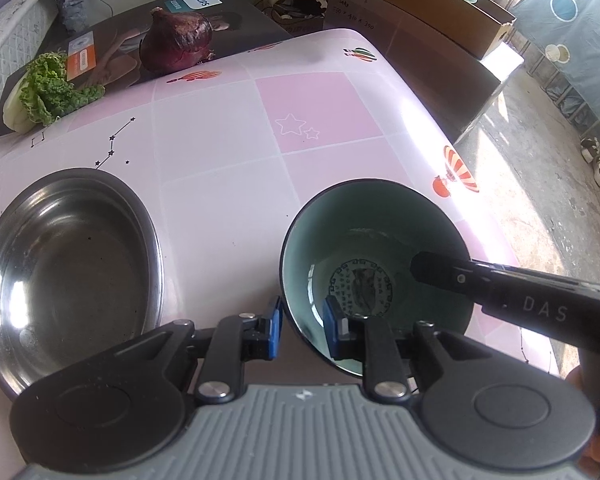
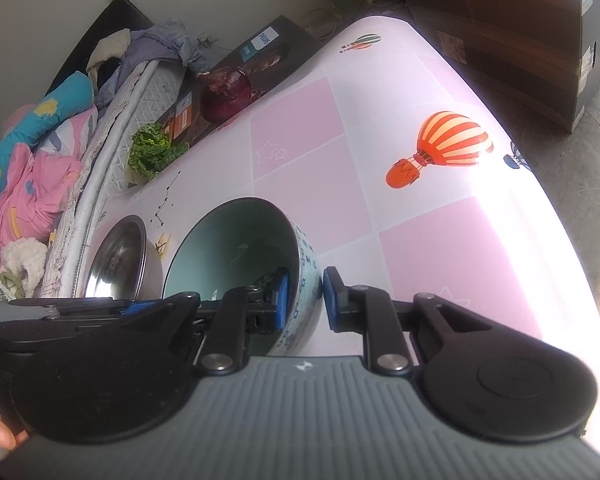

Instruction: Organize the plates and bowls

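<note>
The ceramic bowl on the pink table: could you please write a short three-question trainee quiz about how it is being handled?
1. True or false: both claws grip the ceramic bowl.
2. What stands just left of it in the left wrist view? A) steel bowl B) glass jar C) mug
3. Which vegetable lies nearest the red onion?

Key:
1. True. The left claw and the right claw each pinch its rim, one finger inside and one outside.
2. A, the steel bowl.
3. The leafy cabbage.

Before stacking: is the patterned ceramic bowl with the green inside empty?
Empty: the ceramic bowl shows only its bare glazed bottom and printed medallion.
</note>
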`<action>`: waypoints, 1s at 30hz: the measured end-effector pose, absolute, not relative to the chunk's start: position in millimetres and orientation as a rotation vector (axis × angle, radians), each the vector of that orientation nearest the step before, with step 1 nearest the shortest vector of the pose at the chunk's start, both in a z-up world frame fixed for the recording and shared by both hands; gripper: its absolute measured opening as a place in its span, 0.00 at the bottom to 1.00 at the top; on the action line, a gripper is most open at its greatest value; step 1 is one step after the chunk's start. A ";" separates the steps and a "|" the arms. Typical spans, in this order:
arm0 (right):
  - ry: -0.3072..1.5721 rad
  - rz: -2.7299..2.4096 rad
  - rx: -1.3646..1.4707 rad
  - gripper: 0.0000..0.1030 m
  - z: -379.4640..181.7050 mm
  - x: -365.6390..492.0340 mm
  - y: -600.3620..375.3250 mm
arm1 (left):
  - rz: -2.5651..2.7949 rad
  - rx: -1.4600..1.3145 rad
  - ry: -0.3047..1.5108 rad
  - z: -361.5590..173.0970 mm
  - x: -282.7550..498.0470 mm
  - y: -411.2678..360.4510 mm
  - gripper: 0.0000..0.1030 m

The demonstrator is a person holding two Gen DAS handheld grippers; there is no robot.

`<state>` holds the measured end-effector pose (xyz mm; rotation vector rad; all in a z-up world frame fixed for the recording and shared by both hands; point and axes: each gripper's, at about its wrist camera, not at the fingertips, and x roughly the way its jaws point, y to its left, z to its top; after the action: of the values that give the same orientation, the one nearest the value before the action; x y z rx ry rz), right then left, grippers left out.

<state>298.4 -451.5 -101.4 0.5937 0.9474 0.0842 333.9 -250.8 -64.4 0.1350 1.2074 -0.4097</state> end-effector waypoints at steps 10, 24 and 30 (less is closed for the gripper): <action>0.937 0.085 0.590 0.17 -100.8 300.8 -449.5 | -0.393 0.148 1.207 -64.8 328.6 -253.0 0.21; 0.941 0.090 0.602 0.17 -105.9 303.8 -448.9 | -0.389 0.131 1.232 -73.1 335.0 -253.4 0.21; 0.943 0.089 0.589 0.17 -106.2 304.5 -447.0 | -0.392 0.147 1.216 -71.4 330.5 -254.2 0.22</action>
<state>304.5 -447.0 -106.2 0.5893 0.9432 0.0890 330.5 -254.2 -71.4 0.1465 1.2165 -0.3915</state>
